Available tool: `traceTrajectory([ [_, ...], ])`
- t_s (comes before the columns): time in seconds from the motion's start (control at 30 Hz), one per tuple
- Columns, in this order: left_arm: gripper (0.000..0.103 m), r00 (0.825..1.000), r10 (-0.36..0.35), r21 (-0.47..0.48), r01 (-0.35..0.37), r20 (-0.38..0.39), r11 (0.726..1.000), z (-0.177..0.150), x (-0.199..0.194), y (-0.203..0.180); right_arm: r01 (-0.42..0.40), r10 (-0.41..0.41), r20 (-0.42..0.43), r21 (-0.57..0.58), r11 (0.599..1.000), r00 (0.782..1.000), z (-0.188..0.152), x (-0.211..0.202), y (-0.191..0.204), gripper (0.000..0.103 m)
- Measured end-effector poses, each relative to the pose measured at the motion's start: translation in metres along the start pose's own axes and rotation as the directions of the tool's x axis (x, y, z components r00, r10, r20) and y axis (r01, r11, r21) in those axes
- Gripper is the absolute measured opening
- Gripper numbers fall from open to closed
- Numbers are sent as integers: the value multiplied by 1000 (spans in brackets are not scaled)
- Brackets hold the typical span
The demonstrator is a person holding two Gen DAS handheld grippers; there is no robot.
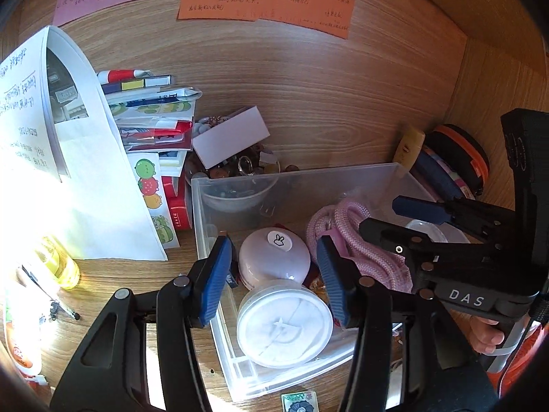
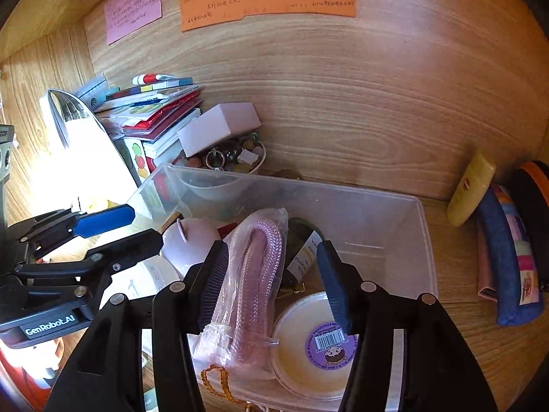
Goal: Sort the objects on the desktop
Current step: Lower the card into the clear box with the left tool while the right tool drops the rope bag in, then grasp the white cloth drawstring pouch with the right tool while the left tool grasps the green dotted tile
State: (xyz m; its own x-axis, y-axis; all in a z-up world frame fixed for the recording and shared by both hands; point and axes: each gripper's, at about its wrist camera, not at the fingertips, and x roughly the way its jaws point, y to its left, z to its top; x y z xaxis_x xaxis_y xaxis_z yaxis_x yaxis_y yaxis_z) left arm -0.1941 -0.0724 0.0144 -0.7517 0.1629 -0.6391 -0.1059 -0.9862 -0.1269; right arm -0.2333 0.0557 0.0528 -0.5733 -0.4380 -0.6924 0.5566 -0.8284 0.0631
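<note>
**Bagged pink cord between right claw's fingers, long axis fore-aft**

Bagged pink cord (image 2: 252,285) in clear bin (image 2: 423,240), lying directly ahead of right claw (image 2: 272,285), nearer it than left claw (image 1: 276,276). Long axis along the fingers, far end toward the wooden back wall (image 2: 343,103). Right claw spread, left pad apparently touching the bag, no clamp. Left claw released over white tub (image 1: 284,322), gripping nothing.

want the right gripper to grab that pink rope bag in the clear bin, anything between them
Nothing visible blocks it. The right gripper is over the clear bin with the bagged pink rope already between its open jaws, the left pad close beside the bag.
</note>
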Motion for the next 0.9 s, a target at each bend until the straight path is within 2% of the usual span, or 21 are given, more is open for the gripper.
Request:
traceTrajectory([
  [0.1, 64, 1000, -1, -5, 1, 25, 1000, -1, -8, 2, -10, 10, -6, 3, 1000, 1000, 1, -1, 1, 53],
  [0.27, 65, 999, 4, -15, -3, 32, 1000, 0, -18, 4, -5, 5, 12, 14, 1000, 1000, 4, -14, 4, 69],
  [0.4, 71, 999, 3, -20, -2, 45, 1000, -3, -28, 2, 3, -3, 21, 1, 1000, 1000, 2, -28, 8, 70],
  [0.53, 71, 998, 16, 3, -16, 62, 1000, -12, -42, -5, 34, -33, 35, -13, 999, 999, -7, -44, 12, 76],
  [0.9, 75, 999, 14, 26, -15, 41, 1000, -42, -71, -3, 58, -57, 39, -15, 998, 998, -46, -84, 12, 82],
])
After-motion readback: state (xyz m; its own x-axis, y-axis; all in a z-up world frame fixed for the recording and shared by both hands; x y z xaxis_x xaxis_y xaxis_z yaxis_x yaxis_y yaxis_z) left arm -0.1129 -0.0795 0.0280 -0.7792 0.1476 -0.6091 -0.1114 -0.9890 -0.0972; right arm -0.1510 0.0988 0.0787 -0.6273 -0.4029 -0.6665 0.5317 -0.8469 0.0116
